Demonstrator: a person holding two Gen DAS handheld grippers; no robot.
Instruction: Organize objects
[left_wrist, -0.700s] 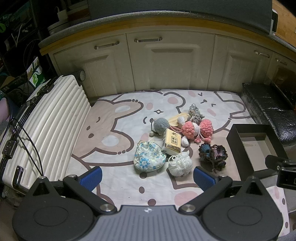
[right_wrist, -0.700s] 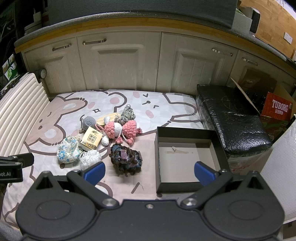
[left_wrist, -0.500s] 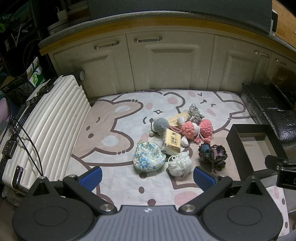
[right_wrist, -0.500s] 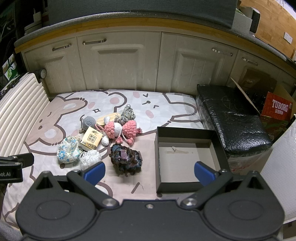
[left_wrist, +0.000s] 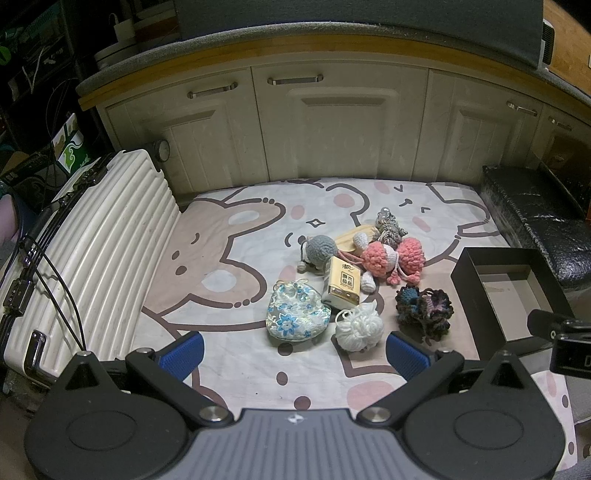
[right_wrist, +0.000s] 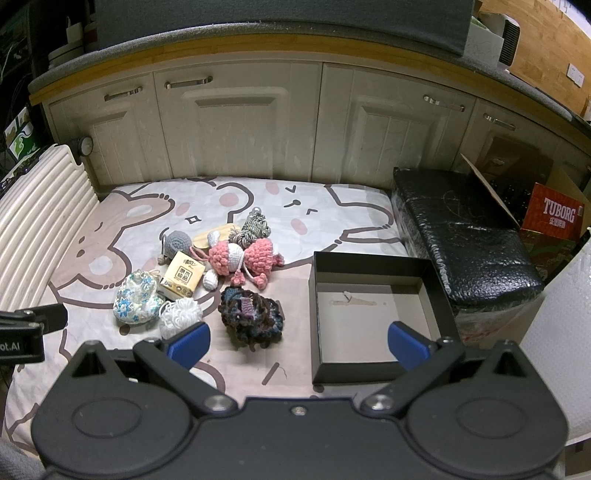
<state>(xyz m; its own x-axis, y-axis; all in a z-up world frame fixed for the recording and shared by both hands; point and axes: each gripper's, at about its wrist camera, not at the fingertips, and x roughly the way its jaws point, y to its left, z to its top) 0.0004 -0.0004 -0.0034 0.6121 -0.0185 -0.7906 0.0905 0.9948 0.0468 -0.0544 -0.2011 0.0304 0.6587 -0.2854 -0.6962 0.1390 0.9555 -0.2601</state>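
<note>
Reading "TUBORG" on red carton (right_wrist: 557, 218)

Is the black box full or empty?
Empty. The black box is open on top, with only its bare brown floor and a small scrap or mark inside. All the toys, like the dark crochet flower, lie outside on the mat.

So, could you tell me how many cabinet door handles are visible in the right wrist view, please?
4: two on the left doors, one right of centre, and one far right. More may be hidden beyond the frame edges.
</note>
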